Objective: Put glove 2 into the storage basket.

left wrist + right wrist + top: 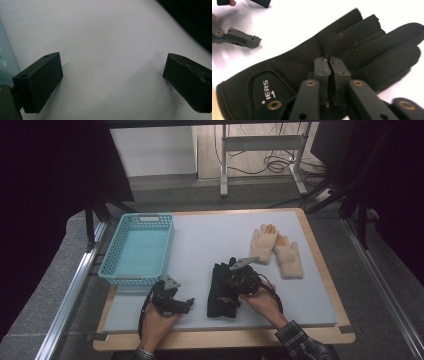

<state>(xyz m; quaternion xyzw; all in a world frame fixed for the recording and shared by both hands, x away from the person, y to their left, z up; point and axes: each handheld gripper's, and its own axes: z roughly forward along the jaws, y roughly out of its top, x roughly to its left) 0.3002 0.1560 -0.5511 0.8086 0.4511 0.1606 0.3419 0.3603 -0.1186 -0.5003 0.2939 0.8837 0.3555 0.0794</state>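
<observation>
While its jaws stand nearly together just over the cloth, with nothing visibly pinched between them, the right gripper (329, 65) hangs above the black gloves (223, 290), apparently lining up a grab at the middle of the top glove, where the fingers begin. The gloves lie stacked flat near the front edge of the table (320, 310), a little right of centre, fingers toward the far edge. The left gripper (176, 301) rests at the front left with jaws wide apart on bare mat, likely waiting. Behind it, at the left edge, sits the turquoise basket (112, 255), a plausible destination. The cream gloves (276, 250) lie toward the far right corner.
</observation>
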